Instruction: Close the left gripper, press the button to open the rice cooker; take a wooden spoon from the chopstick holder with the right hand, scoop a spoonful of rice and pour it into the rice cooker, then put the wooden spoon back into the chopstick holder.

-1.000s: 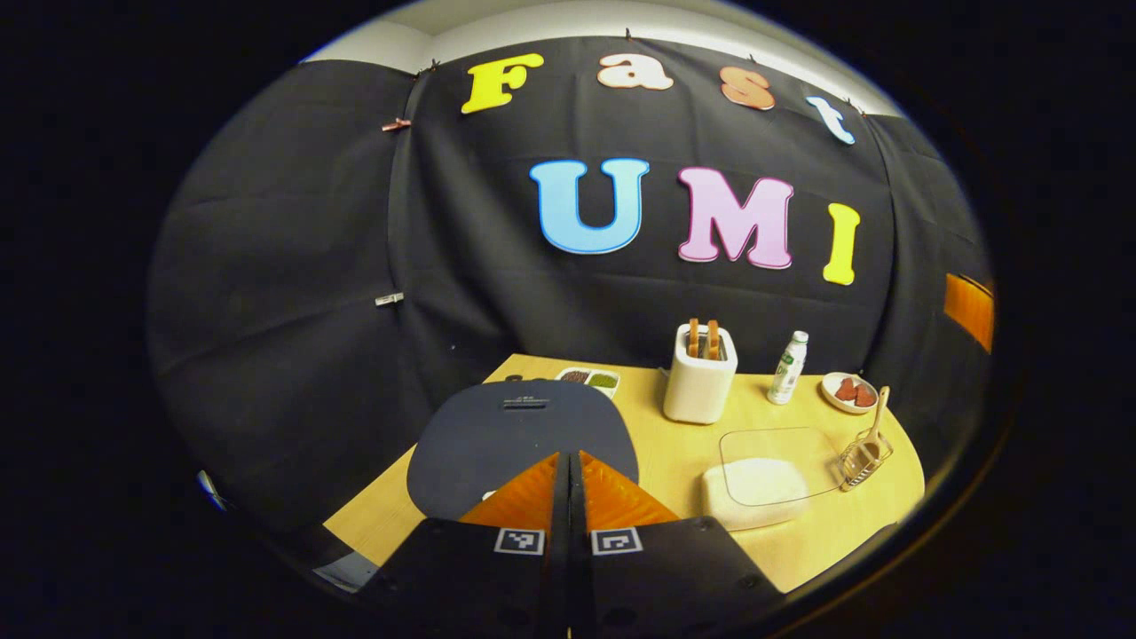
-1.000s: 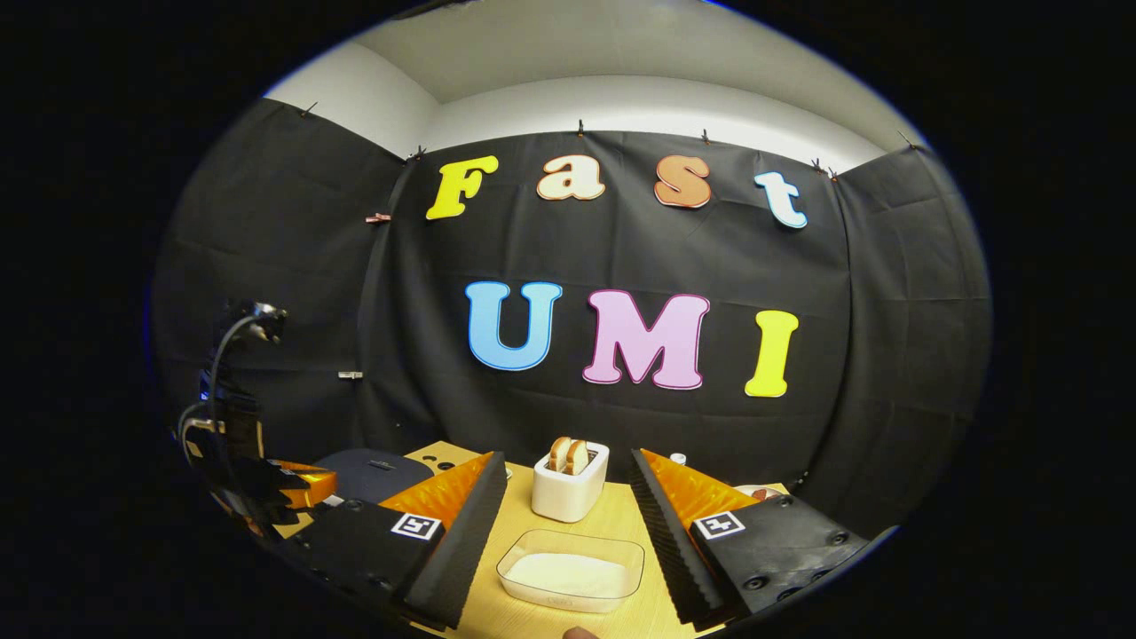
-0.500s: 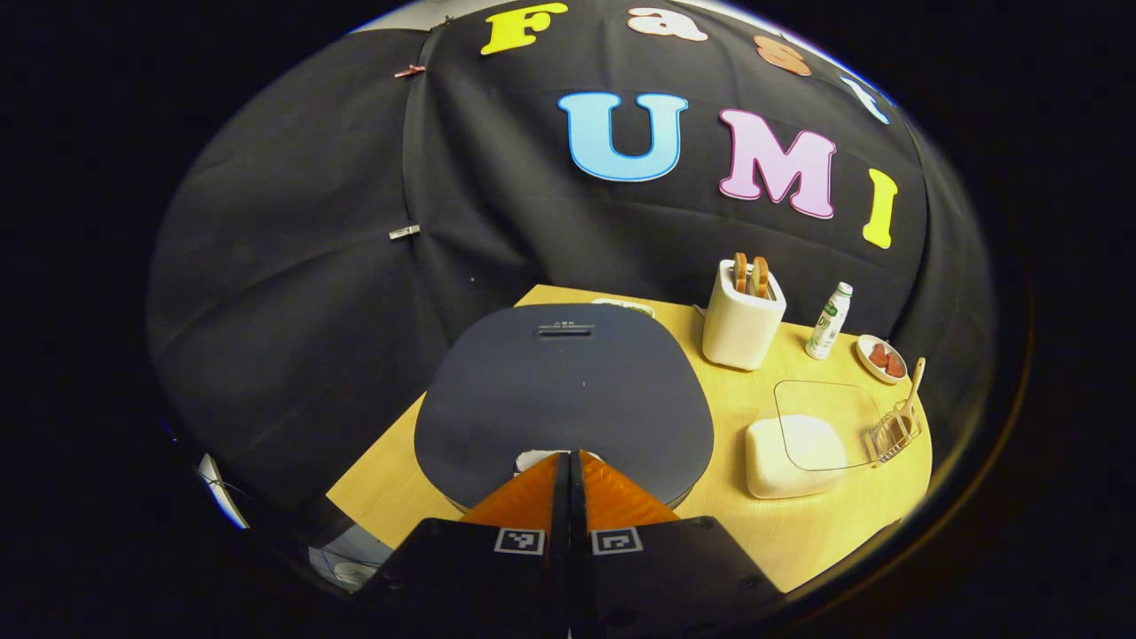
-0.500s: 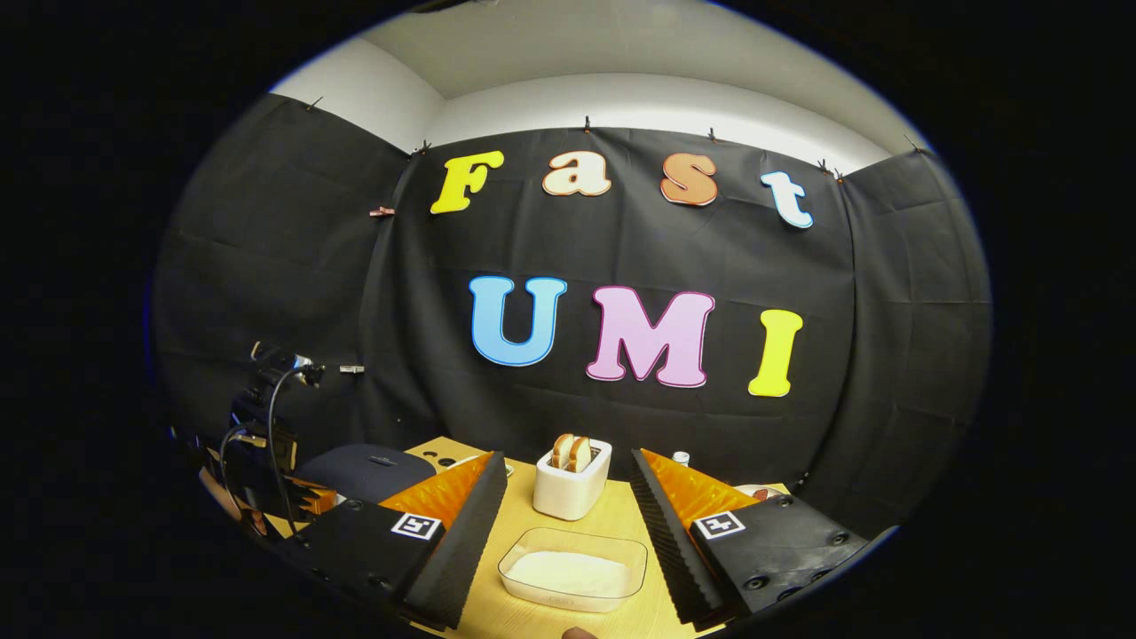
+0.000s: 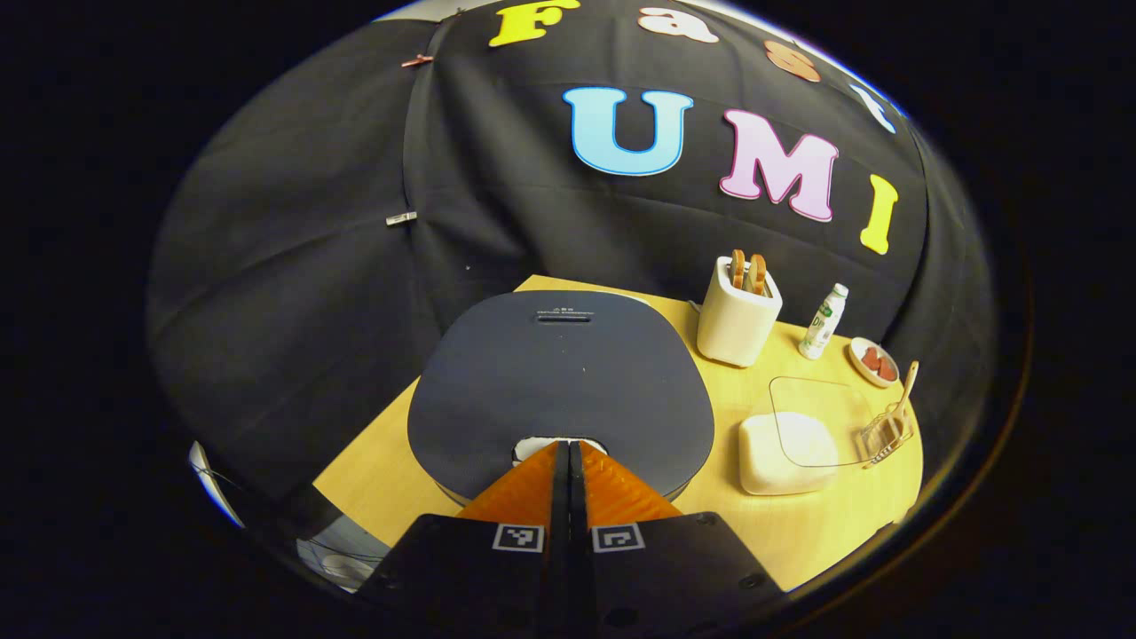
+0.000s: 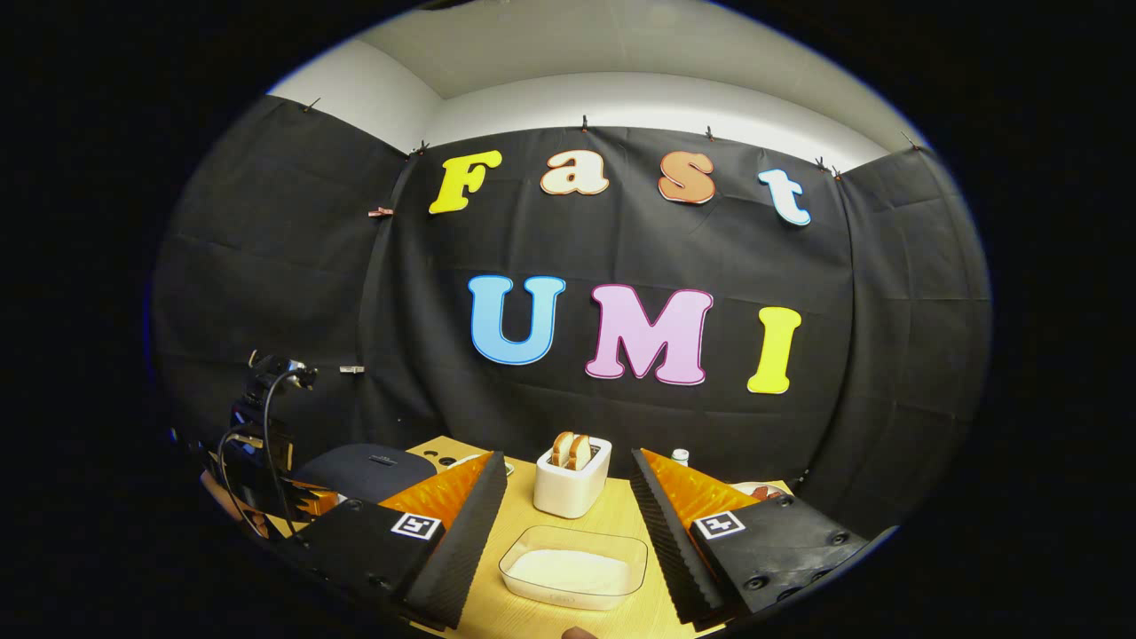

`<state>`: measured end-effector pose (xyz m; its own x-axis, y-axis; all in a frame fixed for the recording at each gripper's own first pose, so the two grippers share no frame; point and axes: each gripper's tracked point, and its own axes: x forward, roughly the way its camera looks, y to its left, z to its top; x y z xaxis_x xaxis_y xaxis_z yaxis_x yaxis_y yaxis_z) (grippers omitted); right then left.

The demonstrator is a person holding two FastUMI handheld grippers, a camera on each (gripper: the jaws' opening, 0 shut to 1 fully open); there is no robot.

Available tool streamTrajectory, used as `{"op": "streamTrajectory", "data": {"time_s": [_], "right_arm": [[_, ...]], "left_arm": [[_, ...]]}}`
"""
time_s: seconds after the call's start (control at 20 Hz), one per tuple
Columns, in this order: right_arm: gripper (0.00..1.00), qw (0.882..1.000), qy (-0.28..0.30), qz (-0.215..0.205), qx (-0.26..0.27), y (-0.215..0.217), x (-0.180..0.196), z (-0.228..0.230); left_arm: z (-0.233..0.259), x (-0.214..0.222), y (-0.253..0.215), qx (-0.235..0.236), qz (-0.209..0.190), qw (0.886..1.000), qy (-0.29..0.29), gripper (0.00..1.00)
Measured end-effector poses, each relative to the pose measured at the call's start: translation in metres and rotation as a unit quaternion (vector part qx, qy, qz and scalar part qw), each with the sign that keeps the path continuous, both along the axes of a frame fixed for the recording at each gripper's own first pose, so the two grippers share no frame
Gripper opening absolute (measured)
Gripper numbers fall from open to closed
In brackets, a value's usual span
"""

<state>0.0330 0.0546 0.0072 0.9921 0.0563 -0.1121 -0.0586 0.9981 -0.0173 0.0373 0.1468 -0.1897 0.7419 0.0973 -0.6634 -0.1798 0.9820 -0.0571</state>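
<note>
Here the left tongs [image 5: 568, 446], clenched with nothing between them, point their tips at the pale button [image 5: 535, 445] on the front edge of the rice cooker [image 5: 561, 383], whose lid is down. Right of the cooker, the wooden spoon [image 5: 903, 398] stands in the chopstick holder [image 5: 881, 435]. The right tongs [image 6: 568, 484] are released above the rice container [image 6: 573, 568].

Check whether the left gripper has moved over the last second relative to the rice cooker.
Yes. The left gripper, shut, has come forward and down over the rice cooker; its tips now sit at the pale button on the lid's near edge.
</note>
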Motion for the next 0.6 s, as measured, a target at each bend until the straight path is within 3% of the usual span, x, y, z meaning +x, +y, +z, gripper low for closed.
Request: {"op": "streamTrajectory", "data": {"time_s": [0.4,0.6], "right_arm": [[0.88,1.000,-0.001,0.001,0.000,-0.002,-0.004,0.001],[0.88,1.000,0.003,0.002,0.000,-0.001,-0.005,-0.002]], "left_arm": [[0.002,0.002,0.001,0.001,0.001,1.000,-0.013,0.06],[0.023,0.013,0.003,0.092,-0.032,0.994,-0.055,0.05]]}}
